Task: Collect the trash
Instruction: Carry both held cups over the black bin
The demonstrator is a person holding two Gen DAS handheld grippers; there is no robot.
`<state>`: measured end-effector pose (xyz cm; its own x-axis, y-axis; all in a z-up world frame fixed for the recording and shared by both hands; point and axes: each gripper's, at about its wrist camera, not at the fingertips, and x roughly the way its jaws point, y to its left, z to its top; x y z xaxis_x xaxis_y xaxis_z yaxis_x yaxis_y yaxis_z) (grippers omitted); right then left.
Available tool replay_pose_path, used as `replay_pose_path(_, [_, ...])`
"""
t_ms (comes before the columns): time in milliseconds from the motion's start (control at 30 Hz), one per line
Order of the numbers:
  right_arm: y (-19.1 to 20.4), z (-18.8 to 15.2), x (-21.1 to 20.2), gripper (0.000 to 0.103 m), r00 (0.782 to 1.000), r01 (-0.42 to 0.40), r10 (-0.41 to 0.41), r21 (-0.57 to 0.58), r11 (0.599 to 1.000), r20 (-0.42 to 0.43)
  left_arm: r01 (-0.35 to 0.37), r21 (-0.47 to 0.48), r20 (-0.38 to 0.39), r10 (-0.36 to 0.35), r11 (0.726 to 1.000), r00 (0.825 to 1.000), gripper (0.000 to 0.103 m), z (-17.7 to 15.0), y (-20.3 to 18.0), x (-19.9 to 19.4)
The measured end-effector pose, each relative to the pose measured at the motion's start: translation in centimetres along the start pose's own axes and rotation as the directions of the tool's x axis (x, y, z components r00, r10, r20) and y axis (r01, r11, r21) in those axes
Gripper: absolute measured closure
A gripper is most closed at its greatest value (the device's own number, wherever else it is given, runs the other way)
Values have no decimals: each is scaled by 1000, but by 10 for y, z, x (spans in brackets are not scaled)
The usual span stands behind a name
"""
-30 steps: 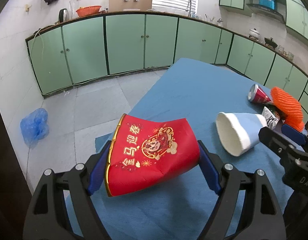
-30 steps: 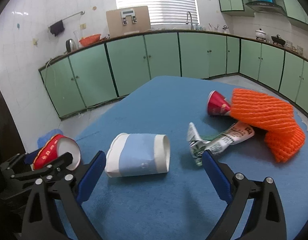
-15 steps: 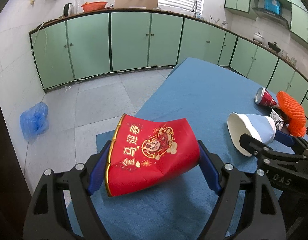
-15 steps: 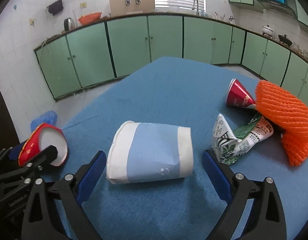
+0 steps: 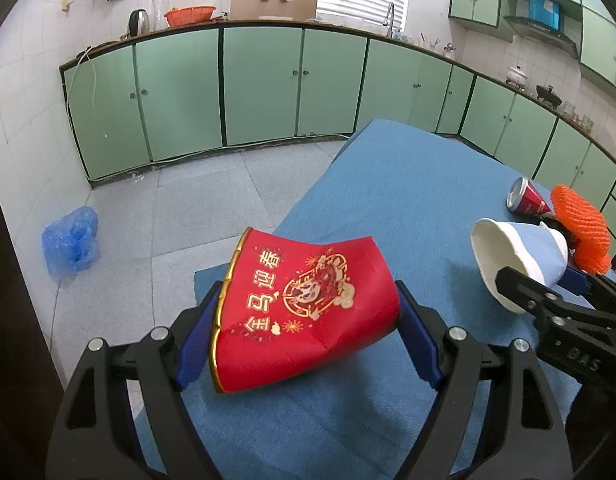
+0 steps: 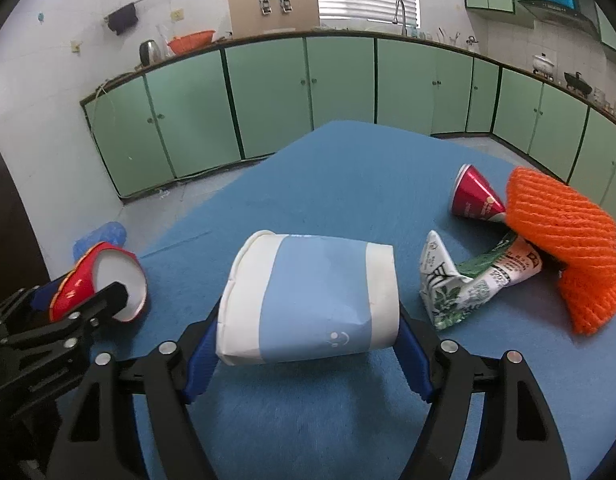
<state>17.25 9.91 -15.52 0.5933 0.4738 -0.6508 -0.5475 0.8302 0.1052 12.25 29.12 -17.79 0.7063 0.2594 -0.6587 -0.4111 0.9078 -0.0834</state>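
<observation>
The left gripper (image 5: 303, 326) clamps a creased red paper cup (image 5: 305, 312) sideways above the blue table (image 5: 388, 184), ready for disposal; beside it, the right gripper (image 6: 308, 330), jaws just closing, grips a blue-and-white paper cup (image 6: 312, 300).

Red paper cup (image 5: 308, 312) with gold rim and gold characters (white inside); white paper cup (image 6: 312, 300), pale-blue band; orange foam net (image 6: 564, 248); blue cloth desk (image 6: 348, 168).
</observation>
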Motion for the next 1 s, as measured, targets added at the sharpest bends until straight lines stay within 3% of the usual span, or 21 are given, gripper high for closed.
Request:
replay_pose_path(300, [-44, -4, -61, 28, 998, 5, -9, 61, 998, 62, 41, 41, 36, -43, 998, 998, 25, 6, -28, -17])
replay_pose_path(533, [-95, -22, -111, 28, 992, 77, -87, 104, 992, 93, 153, 119, 52, -160, 981, 986, 25, 10, -87, -32])
replay_pose_path(800, [-160, -49, -164, 28, 973, 181, -205, 202, 962, 104, 312, 222, 25, -325, 924, 945, 25, -3, -174, -47])
replay_pose_path(1000, [-206, -70, -201, 28, 945, 263, -305, 285, 922, 115, 420, 291, -8, -437, 860, 900, 25, -19, -246, -58])
